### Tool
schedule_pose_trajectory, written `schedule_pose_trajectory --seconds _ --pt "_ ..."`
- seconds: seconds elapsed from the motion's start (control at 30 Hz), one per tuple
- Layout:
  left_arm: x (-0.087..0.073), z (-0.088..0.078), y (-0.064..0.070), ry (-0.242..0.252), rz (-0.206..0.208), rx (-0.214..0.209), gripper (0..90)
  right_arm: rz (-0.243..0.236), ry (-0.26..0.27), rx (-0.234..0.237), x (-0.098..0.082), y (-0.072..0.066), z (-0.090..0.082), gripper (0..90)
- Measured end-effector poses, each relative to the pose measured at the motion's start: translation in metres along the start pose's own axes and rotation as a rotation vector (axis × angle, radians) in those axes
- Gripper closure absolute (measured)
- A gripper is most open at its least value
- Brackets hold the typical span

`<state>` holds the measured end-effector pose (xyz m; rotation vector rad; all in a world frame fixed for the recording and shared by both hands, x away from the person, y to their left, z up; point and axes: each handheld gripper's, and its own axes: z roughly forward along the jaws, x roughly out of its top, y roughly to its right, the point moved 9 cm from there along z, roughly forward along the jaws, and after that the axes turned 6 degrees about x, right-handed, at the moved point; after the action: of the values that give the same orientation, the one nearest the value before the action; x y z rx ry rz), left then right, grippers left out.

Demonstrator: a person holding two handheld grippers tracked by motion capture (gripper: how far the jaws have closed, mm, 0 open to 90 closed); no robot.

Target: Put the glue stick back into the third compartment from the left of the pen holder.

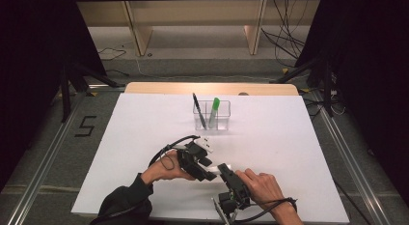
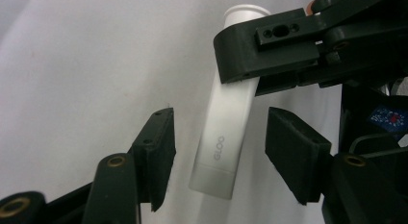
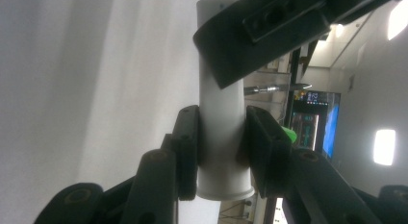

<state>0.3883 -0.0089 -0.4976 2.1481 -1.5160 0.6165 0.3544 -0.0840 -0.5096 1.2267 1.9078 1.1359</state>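
Note:
A white glue stick point(image 2: 226, 132) marked GLOO is held just above the white table sheet point(image 1: 144, 138) near its front edge. My right gripper point(image 3: 221, 152) is shut on it, both pads pressed against the tube point(image 3: 220, 89) close to one end. My left gripper point(image 2: 219, 152) straddles the tube's other end, with a gap between each pad and the tube, so it is open. In the high view the left gripper point(image 1: 211, 173) and right gripper point(image 1: 224, 171) meet tip to tip over a short white stretch of the glue stick point(image 1: 227, 167). In the left gripper view the right gripper point(image 2: 245, 75) clamps the far end.
A clear holder point(image 1: 212, 116) stands at the middle back of the sheet with a black pen point(image 1: 198, 109) and a green marker point(image 1: 214, 108) upright in it. The wooden table edge point(image 1: 159, 88) runs behind. Bare sheet lies left and right of the hands.

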Motion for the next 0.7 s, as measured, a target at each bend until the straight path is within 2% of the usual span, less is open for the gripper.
schedule_pose_trajectory --seconds 0.53,0.7 --pt "-0.0007 0.0044 0.0045 -0.049 0.042 -0.048 54.6 -0.025 0.022 0.012 0.0044 -0.0047 0.0 67.7" --pt "0.0 0.0061 0.0043 -0.045 0.047 -0.055 57.2 -0.022 0.021 0.023 0.0049 -0.0062 -0.0005 67.7"
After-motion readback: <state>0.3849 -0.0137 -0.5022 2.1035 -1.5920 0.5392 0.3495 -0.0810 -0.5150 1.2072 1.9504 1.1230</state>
